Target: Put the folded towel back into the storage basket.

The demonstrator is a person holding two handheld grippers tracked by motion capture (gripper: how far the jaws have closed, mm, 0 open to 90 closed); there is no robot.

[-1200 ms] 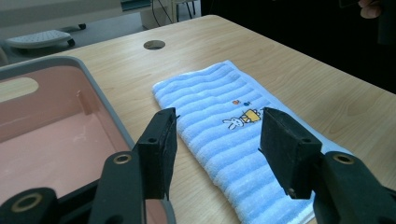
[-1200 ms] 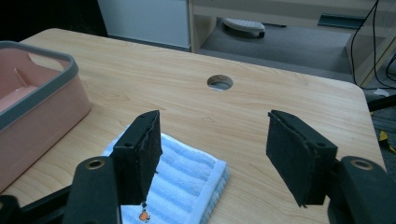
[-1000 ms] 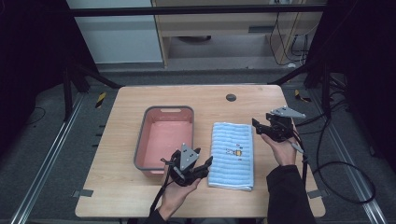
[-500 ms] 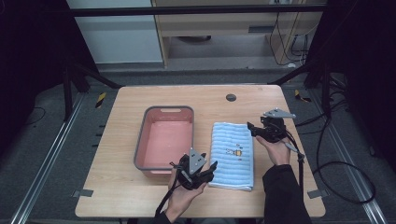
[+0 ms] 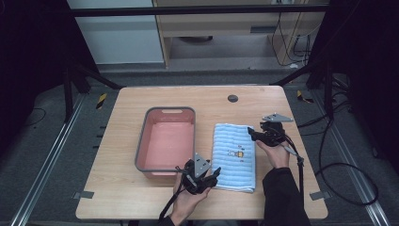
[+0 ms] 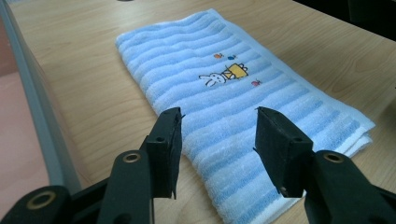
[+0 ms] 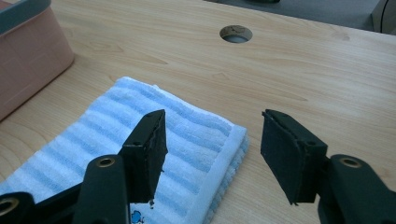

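Two grippers closing in on the towel's corners

Both grippers sit lower and nearer the folded blue striped towel [image 5: 234, 157] than a second ago. The towel lies flat on the wooden table [image 5: 117, 197], just beside the right wall of the pink basin [image 5: 165, 141] with the grey rim (unmoved across all three high-view frames).

Left gripper [image 5: 212, 174]: jaws spread, nothing between them. A second ago it sat beside the basin's near right corner; it has since slid right, and now its tips are at the towel's near left corner. In the left gripper view [image 6: 218, 135] the jaws straddle the near end of the towel [image 6: 233, 98], with the small rabbit print farther along.

Right gripper [image 5: 252, 135]: jaws also spread, empty. It was held out past the towel's far right corner, clear of it; now it has come in and down to the towel's right edge. In the right gripper view [image 7: 212, 140] the left jaw overlies the towel [image 7: 187, 135] while the right jaw is over bare table, with the round cable hole [image 7: 236, 33] beyond.
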